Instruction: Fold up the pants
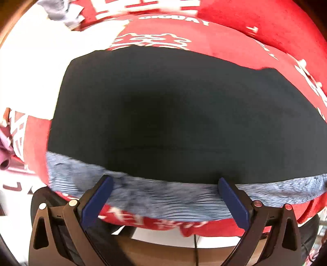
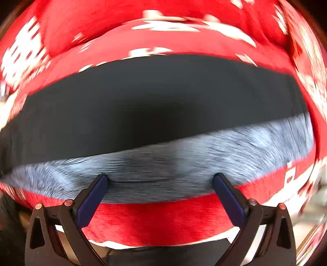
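Observation:
The pants (image 1: 173, 114) are dark, nearly black cloth with a grey fleecy lining (image 1: 163, 196) showing along the near edge. They lie flat on a red blanket with white lettering. My left gripper (image 1: 164, 184) is open, its blue pads (image 1: 102, 196) just above the fleecy edge, with nothing between them. The right wrist view shows the same dark pants (image 2: 143, 106) and the fleecy strip (image 2: 204, 155). My right gripper (image 2: 160, 180) is open too, its tips at the near edge of that strip. Both views are blurred by motion.
The red blanket (image 1: 235, 45) with white characters covers the surface and bunches into folds at the back (image 2: 163, 41). A grey cloth (image 1: 59, 12) lies at the far left, a pinkish garment (image 1: 5, 143) at the left edge. The blanket's near edge (image 2: 163, 223) hangs over the front.

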`<state>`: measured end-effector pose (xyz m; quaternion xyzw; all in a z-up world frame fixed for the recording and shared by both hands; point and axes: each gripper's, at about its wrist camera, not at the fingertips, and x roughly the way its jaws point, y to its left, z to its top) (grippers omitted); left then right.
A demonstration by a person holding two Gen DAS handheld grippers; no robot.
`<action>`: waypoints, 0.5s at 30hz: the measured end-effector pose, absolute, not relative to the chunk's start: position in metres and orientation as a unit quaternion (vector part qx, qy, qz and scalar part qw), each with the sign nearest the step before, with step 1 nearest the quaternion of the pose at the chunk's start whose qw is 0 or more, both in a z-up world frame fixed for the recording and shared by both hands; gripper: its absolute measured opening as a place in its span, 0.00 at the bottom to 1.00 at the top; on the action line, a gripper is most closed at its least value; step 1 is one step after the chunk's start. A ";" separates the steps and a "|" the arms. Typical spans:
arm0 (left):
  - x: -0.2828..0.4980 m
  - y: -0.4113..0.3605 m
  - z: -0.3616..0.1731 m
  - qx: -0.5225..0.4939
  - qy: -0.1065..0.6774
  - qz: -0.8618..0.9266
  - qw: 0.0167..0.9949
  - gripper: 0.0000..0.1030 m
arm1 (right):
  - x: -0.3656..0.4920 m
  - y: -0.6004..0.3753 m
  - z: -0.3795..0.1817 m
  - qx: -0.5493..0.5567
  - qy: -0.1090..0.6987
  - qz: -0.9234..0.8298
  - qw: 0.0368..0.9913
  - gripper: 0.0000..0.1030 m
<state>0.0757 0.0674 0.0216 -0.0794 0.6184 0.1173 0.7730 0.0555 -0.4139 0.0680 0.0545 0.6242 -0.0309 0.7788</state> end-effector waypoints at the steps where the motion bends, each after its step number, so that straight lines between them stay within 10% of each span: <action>1: 0.073 0.075 0.023 -0.086 0.618 0.120 0.773 1.00 | 0.055 -0.425 0.071 0.067 0.626 -0.057 0.775 1.00; 15: 0.146 0.113 0.061 -0.127 0.577 0.152 0.793 1.00 | 0.148 -0.254 0.085 -0.041 0.590 0.041 0.805 1.00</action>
